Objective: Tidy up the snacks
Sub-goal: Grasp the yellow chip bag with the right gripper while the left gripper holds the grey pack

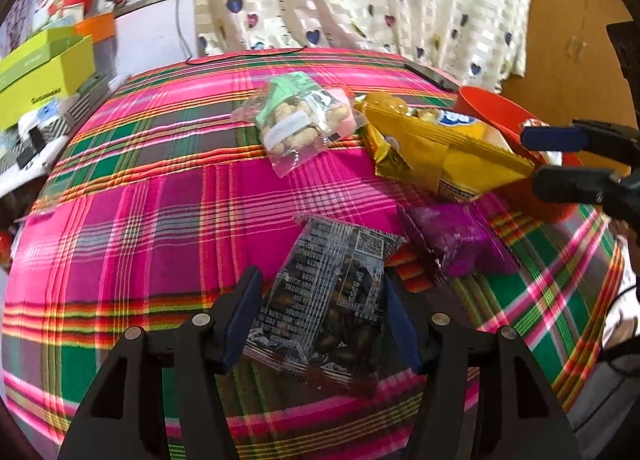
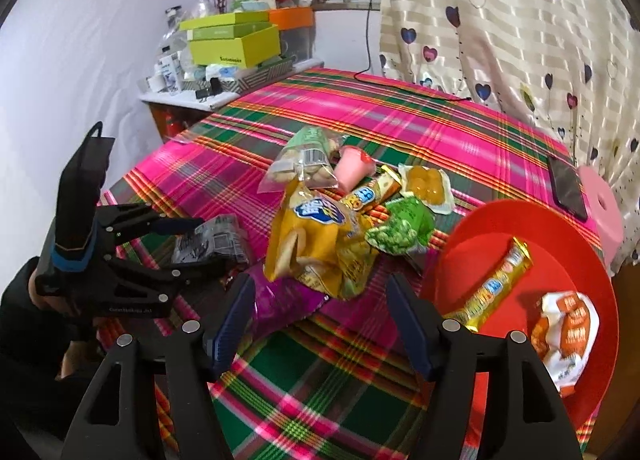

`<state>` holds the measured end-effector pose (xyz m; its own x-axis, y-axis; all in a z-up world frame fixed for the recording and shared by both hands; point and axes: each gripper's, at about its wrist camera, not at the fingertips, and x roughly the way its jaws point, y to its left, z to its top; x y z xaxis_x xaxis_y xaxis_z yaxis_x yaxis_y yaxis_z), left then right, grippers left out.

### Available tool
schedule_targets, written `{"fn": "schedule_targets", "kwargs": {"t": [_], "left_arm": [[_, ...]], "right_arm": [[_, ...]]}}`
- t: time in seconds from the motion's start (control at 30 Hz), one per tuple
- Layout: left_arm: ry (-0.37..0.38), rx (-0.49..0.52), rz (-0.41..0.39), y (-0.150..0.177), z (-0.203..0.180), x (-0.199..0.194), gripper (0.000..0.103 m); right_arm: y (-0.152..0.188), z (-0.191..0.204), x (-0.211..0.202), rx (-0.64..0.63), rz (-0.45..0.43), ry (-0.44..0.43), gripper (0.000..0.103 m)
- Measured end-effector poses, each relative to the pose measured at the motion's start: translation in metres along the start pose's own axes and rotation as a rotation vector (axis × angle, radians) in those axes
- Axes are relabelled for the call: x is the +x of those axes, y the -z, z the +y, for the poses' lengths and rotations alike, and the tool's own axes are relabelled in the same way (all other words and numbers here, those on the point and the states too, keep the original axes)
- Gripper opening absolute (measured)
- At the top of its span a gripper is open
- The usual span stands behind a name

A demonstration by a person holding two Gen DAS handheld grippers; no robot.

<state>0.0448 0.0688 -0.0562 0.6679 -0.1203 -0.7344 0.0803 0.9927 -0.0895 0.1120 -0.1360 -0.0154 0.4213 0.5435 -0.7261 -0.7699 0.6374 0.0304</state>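
Left gripper (image 1: 318,300) is wide open w/ its blue pads either side of the dark clear-wrapped packet (image 1: 328,292), which lies flat on the plaid cloth (image 1: 160,220) at the near-left of the snack pile. From the left wrist view the pads look just beside the packet's edges, not yet pinching; can't tell if either touches.

Right gripper (image 2: 320,316) also spread wide, holding nothing, hovering over the near edge of the pile, purple packet (image 2: 276,300) by its left finger and the big yellow bag (image 2: 316,244) just beyond. Red bowl (image 2: 560,260) sits to the right, tilted toward the camera, already w/ a long yellow bar (image 2: 496,284) and an orange-white packet (image 2: 568,336) in it. So I'd guess the bowl is where snacks go, and most are not in yet: green peas bag (image 2: 400,232), pink jelly cup (image 2: 352,168), clear biscuit bag (image 1: 296,124) are all on the cloth.

Step in hand, imo: left side takes the dark packet. To do it well: close across the packet's narrow width, mid-body not the crimped end, so it doesn't swing. Wrapper is slick and crinkly, prob slips if pinched at a corner. Keep fingertips low enough to catch the packet but not snag the cloth. Lift straight before heading right, since the purple packet lies just beside it and the right tool is near that path.
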Motion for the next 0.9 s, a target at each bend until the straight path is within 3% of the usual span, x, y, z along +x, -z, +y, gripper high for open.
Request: {"fn": "schedule_targets", "kwargs": {"t": [0.3, 0.5, 0.53, 0.57, 0.6, 0.9], "left_arm": [[-0.029, -0.081, -0.018, 0.000, 0.002, 0.001, 0.059], [-0.036, -0.087, -0.023, 0.001, 0.001, 0.000, 0.059], [-0.036, -0.089, -0.023, 0.001, 0.001, 0.000, 0.059], [-0.034, -0.091, -0.023, 0.000, 0.002, 0.000, 0.059], [-0.029, -0.098, -0.023, 0.000, 0.003, 0.000, 0.059], [-0.016, -0.169, -0.028, 0.003, 0.005, -0.006, 0.053]], "right_arm": [[-0.013, 0.015, 0.028, -0.066, 0.034, 0.053, 0.068], [-0.018, 0.004, 0.044, 0.004, 0.060, 0.093, 0.067], [-0.018, 0.003, 0.044, 0.013, 0.060, 0.092, 0.064], [-0.018, 0.002, 0.043, 0.016, 0.057, 0.089, 0.054], [-0.018, 0.002, 0.042, 0.013, 0.057, 0.090, 0.037], [-0.012, 0.008, 0.025, 0.004, 0.021, 0.073, 0.032]]}}
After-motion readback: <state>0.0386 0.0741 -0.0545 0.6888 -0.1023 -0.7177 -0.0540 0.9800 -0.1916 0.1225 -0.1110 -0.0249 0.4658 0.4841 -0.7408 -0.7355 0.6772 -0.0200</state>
